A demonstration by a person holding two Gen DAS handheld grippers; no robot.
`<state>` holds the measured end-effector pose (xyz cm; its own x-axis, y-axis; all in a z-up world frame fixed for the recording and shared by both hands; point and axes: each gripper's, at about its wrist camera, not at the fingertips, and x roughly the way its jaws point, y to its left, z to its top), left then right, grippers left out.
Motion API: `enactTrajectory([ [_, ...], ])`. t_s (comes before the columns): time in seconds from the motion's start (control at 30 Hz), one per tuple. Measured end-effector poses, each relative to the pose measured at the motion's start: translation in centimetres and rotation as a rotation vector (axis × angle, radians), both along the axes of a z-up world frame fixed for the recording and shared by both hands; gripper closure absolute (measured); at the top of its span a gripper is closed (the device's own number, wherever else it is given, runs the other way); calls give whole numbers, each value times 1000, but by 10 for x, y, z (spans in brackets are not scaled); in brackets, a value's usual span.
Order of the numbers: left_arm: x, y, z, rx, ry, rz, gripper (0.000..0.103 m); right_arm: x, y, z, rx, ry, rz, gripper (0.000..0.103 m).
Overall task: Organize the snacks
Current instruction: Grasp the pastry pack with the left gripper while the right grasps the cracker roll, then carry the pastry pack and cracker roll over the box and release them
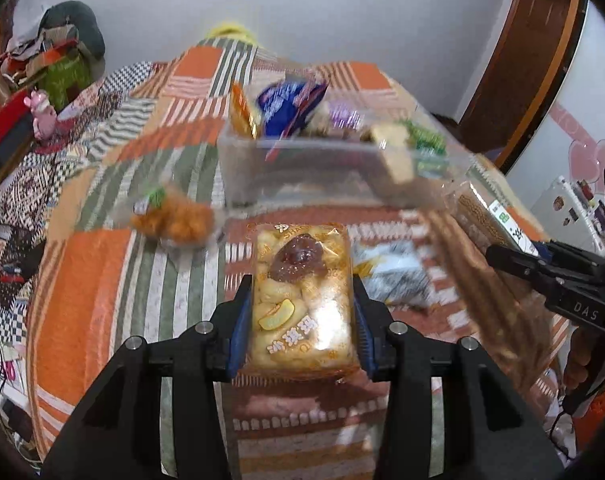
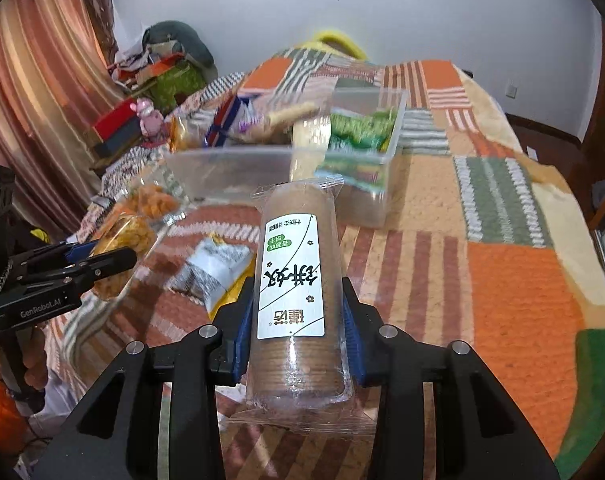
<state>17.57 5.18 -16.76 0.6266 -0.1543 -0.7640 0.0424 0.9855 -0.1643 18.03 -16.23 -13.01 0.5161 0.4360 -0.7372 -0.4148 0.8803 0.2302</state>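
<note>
Two packs sit clamped in our grippers above the patchwork blanket. Our left gripper grips a snack cake pack between its blue pads, jaws pressed on both sides. Our right gripper squeezes a long biscuit roll with a white label. Just beyond both, farther off, stands the clear plastic bin, holding green packets at its right end and a blue bag at its left. Near the bin's left we see an orange snack bag; between our grippers lies a white-grey pouch.
</note>
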Motion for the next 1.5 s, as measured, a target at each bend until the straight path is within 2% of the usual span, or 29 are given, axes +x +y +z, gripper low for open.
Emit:
enactTrajectory([
  [0.27, 18, -8, 45, -11, -106, -14, 59, 4, -3, 33, 35, -89, -13, 68],
  [0.63, 65, -24, 73, -32, -170, -32, 59, 40, 9, 55, 64, -159, -32, 68],
  [1.27, 171, -35, 46, -67, -114, -29, 59, 123, 36, 34, 45, -110, -69, 68],
  [1.5, 185, -41, 41, -40, -107, -33, 58, 135, 39, 23, 30, -82, -68, 67],
])
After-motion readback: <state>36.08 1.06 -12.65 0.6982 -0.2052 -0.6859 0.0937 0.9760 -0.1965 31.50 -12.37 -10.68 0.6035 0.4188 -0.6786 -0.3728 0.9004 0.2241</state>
